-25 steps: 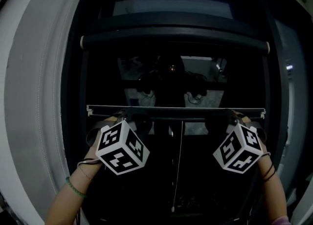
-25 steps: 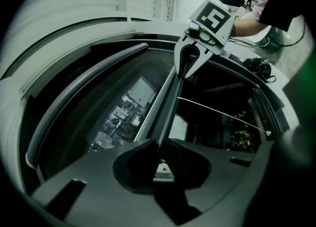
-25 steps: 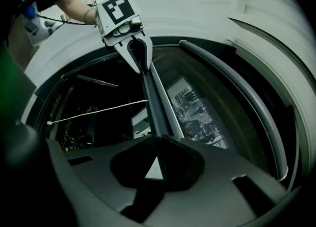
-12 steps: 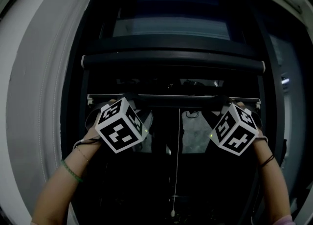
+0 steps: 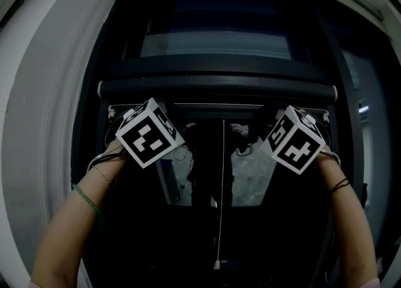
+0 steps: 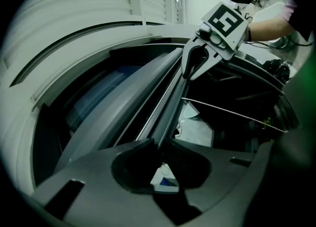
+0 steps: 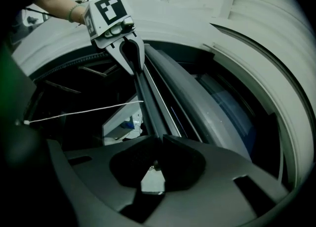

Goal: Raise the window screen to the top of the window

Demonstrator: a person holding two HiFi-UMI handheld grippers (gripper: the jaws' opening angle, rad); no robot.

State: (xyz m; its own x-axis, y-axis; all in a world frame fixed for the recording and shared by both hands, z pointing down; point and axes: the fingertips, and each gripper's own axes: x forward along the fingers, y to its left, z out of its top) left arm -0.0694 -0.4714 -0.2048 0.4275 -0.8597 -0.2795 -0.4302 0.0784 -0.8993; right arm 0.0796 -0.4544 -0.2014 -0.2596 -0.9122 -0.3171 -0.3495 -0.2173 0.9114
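The window screen's bottom bar (image 5: 216, 104) is seen level across the upper middle of the head view, just beneath the dark roller housing (image 5: 216, 86). Only a thin slit of room is left between the two edges. The bar's ends reach nearly to the inner sides of the pale window frame (image 5: 37, 130) at left and right. Below the bar a wide dark opening is left, crossed only by the pull cord (image 5: 220, 193), which hangs straight down at centre to a small end piece near the lower edge.

The left gripper (image 6: 159, 144) is closed on the bar near its left end, and the bar runs away toward the upper right of that view. The right gripper (image 7: 158, 139) is clamped on the same bar near its right end. Both marker cubes are held tilted, just under the bar. The left forearm (image 5: 72, 224) and the right forearm (image 5: 354, 224) are raised from the lower corners and angled inward and upward. A green band (image 5: 84, 198) is worn at the left wrist.
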